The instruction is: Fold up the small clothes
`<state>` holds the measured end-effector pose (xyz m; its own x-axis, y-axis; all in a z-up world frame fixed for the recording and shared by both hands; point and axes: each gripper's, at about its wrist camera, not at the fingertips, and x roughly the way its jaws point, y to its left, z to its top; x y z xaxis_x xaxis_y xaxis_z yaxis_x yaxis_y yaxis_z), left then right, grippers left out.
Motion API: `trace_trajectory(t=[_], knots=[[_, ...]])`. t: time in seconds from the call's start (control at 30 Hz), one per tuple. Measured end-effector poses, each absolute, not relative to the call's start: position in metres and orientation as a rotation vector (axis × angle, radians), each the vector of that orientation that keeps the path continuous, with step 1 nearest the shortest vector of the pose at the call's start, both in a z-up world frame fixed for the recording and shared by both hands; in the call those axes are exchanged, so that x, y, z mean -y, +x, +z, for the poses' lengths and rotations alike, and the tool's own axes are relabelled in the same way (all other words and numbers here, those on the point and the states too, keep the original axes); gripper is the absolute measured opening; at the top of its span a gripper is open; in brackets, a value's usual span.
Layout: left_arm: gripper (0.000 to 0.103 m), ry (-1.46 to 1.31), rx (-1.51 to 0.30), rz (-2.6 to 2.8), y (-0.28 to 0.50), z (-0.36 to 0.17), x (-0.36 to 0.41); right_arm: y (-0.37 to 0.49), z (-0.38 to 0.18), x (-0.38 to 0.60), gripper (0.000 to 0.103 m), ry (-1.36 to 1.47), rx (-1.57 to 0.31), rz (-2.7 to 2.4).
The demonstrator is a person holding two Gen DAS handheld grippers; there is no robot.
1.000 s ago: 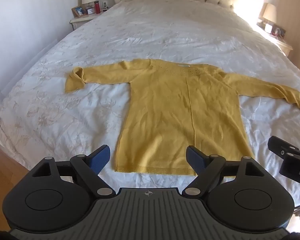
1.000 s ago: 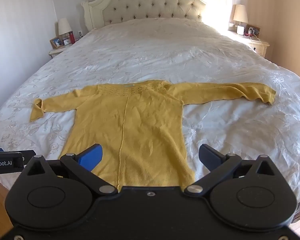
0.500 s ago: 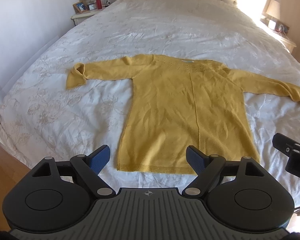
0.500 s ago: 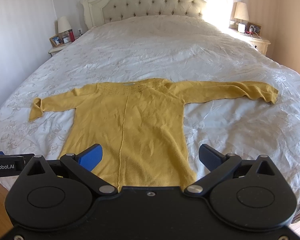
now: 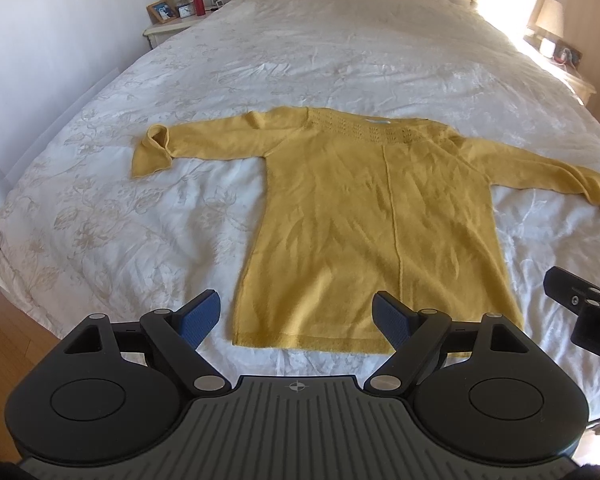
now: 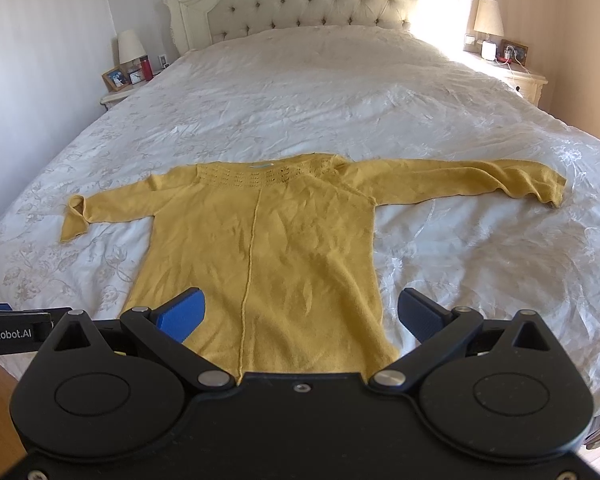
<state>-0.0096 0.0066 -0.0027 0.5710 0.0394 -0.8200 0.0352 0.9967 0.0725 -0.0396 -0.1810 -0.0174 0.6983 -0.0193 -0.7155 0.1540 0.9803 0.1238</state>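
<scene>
A big white bed (image 6: pixel 380 92) holds a yellow sweater (image 5: pixel 372 220), spread flat near the bed's foot, sleeves out. The left gripper (image 5: pixel 296 316) and right gripper (image 6: pixel 300 312) hang over the sweater's bottom edge, both wide open and holding nothing. The sweater's curled left cuff (image 5: pixel 152 152) could bunch up and spoil the fold.

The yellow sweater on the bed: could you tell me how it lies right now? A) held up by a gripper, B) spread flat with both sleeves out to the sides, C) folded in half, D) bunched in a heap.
B: the yellow sweater lies flat on the bed, one sleeve out to each side; both grippers are open and empty.
</scene>
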Motion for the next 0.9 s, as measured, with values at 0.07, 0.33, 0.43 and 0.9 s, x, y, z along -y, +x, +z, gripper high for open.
trace_trajectory(t=[0.07, 0.33, 0.43, 0.9], knots=[[0.083, 0.086, -0.966, 0.001, -0.0083, -0.0042, -0.0069, -0.0389, -0.0181, 0.1808, 0.102, 0.183, -0.795, -0.096], [0.083, 0.091, -0.970, -0.001, -0.0039, -0.0082, -0.0022, -0.0378, -0.0192, 0.1807, 0.102, 0.184, -0.795, -0.096], [0.083, 0.094, -0.975, 0.001, -0.0034, -0.0090, 0.0009, -0.0380, -0.0192, 0.1816, 0.102, 0.184, -0.796, -0.096], [0.083, 0.075, -0.994, -0.002, -0.0038, -0.0116, -0.0009, -0.0362, -0.0214, 0.1794, 0.102, 0.191, -0.801, -0.092]])
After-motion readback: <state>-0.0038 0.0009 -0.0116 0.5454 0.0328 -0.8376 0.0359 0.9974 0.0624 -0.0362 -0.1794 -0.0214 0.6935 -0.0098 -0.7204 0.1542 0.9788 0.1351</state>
